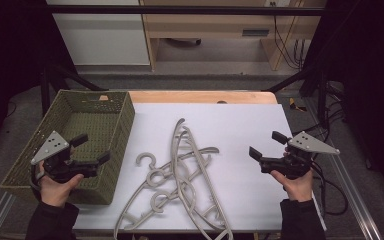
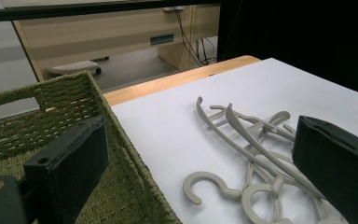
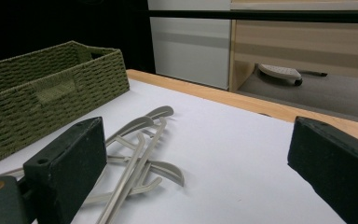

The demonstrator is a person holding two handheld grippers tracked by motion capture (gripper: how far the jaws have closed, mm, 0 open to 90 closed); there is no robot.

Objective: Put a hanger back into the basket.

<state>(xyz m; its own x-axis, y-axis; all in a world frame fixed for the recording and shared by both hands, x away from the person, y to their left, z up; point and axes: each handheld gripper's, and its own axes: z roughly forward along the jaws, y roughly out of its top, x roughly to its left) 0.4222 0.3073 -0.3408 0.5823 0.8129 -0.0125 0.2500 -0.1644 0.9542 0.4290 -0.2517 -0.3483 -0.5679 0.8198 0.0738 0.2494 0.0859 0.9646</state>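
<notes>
- A tangled pile of grey hangers (image 1: pixel 180 180) lies on the white table (image 1: pixel 230 125), just right of the green woven basket (image 1: pixel 80 130).
- Left gripper (image 1: pixel 94 150) hovers over the basket's right wall, jaws spread, grasping nothing.
- Right gripper (image 1: pixel 267 145) hangs right of the hangers, jaws spread, empty.

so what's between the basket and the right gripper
The pile of grey hangers on the white sheet, seen in the high view between the basket and the right gripper, then bare sheet up to the gripper.
</notes>
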